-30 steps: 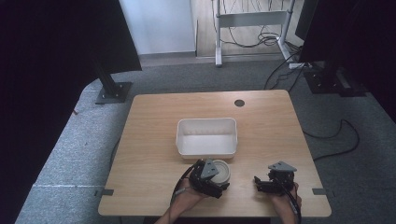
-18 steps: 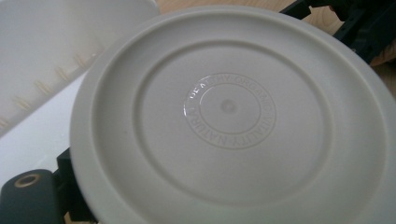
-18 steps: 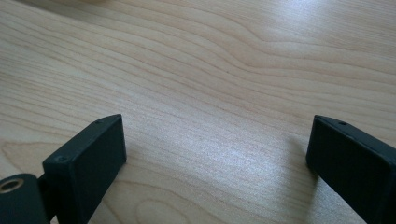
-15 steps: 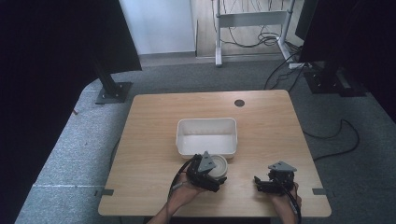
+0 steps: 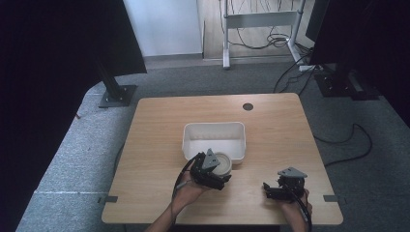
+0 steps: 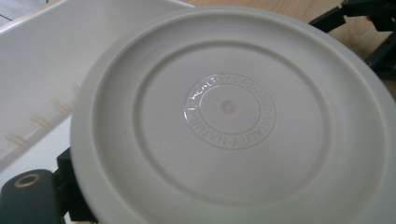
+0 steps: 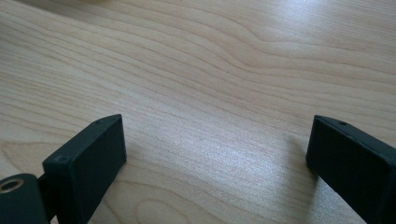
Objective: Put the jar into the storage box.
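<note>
One round plate [image 6: 233, 121], embossed "NATURAL", "HEALTHY", "ORGANIC", "VITALITY".

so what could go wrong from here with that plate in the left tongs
1. The left tongs seem to hold the round plate by its edge alone, so it could tilt or slip out.
2. The plate hangs at the near rim of the white tub; a low pass could knock that rim and shove the tub across the table.
3. The right tongs rest open on bare wood, too far off to steady either.
</note>
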`<control>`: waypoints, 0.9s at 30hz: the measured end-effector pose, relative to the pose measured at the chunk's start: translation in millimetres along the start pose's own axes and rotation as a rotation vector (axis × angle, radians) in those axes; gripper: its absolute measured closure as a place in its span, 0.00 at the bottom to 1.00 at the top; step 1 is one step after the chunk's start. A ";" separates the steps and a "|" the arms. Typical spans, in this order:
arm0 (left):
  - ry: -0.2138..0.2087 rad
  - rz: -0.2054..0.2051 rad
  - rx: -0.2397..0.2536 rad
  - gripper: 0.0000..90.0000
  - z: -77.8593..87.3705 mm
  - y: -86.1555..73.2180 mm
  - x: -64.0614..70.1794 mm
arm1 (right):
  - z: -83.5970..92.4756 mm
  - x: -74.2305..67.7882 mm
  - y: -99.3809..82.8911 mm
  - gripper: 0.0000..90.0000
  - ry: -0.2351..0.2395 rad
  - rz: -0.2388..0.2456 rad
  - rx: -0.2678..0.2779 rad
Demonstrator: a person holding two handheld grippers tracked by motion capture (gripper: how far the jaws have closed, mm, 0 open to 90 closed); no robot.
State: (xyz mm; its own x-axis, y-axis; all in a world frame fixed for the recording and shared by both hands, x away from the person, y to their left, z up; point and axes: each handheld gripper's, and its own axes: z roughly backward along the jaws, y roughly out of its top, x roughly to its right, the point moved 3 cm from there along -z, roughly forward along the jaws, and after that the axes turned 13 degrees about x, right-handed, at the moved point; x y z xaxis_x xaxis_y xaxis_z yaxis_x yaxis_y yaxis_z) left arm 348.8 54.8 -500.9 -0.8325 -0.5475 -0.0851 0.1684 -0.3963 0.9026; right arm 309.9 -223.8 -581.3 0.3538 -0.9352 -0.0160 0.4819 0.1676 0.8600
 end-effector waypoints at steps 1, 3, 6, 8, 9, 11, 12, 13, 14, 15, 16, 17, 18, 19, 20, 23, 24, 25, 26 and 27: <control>0.003 0.000 0.000 0.11 -0.1 0.5 -2.1 | 0.0 0.0 0.0 0.05 0.000 0.000 0.000; 0.010 0.002 0.000 0.11 -0.2 1.7 -5.7 | 0.0 0.0 0.0 0.05 0.000 0.000 0.000; 0.017 0.004 0.002 0.11 -0.7 4.0 -10.8 | 0.0 0.0 0.0 0.05 0.000 0.000 0.000; 0.023 0.004 0.003 0.11 -1.3 5.9 -14.2 | 0.0 0.0 0.0 0.05 0.000 0.000 0.000; 0.026 0.003 0.004 0.11 -1.7 6.9 -15.8 | 0.0 0.0 0.0 0.05 0.000 0.000 0.000; 0.031 0.003 0.006 0.11 -2.4 8.8 -19.0 | 0.0 0.0 0.0 0.05 0.000 0.000 0.000; 0.034 0.004 0.007 0.11 -2.8 9.7 -20.4 | 0.0 0.0 0.0 0.05 0.000 0.000 0.000; 0.037 0.005 0.008 0.11 -3.3 10.4 -21.8 | 0.0 0.0 0.0 0.05 0.000 0.000 0.000; 0.039 0.004 0.008 0.11 -3.8 11.1 -23.3 | 0.0 0.0 0.0 0.05 -0.001 0.000 0.000; 0.042 0.006 0.011 0.11 -4.5 11.6 -24.6 | 0.0 0.0 0.0 0.05 0.000 0.000 0.000; 0.045 0.007 0.011 0.11 -5.2 11.9 -25.9 | 0.0 0.0 0.0 0.05 0.000 0.000 0.000; 0.049 0.009 0.012 0.11 -6.0 12.2 -27.0 | 0.0 0.0 0.0 0.05 -0.001 0.000 0.000; 0.052 0.007 0.011 0.11 -6.9 12.5 -28.1 | 0.0 0.0 0.0 0.05 0.000 0.000 0.000; 0.055 0.002 0.010 0.11 -7.7 12.8 -29.5 | 0.0 0.0 0.0 0.05 0.000 0.000 0.000; 0.061 0.006 0.014 0.11 -8.7 13.0 -30.4 | 0.0 0.0 0.0 0.05 0.000 0.000 0.000; 0.069 0.015 0.020 0.11 -11.8 13.4 -33.9 | 0.0 -0.1 0.0 0.05 0.000 -0.001 0.000; 0.072 0.014 0.019 0.11 -12.9 13.5 -35.1 | 0.1 -0.1 0.0 0.05 0.000 -0.001 0.000; 0.077 0.014 0.020 0.11 -14.2 13.5 -36.2 | 0.1 0.0 0.0 0.05 0.000 -0.001 0.000; 0.080 0.014 0.018 0.11 -15.2 13.5 -37.4 | 0.1 0.0 0.0 0.05 0.000 -0.001 0.000; 0.085 0.016 0.019 0.11 -16.4 13.5 -38.6 | 0.1 -0.1 0.0 0.05 0.000 -0.001 0.000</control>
State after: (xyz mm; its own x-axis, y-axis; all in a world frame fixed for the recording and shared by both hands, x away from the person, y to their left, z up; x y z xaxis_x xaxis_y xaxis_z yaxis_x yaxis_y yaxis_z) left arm 391.8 58.4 -492.4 -0.7820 -0.6143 -0.1050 0.1706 -0.3730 0.9120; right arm 309.8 -223.8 -581.2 0.3536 -0.9352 -0.0169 0.4826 0.1669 0.8598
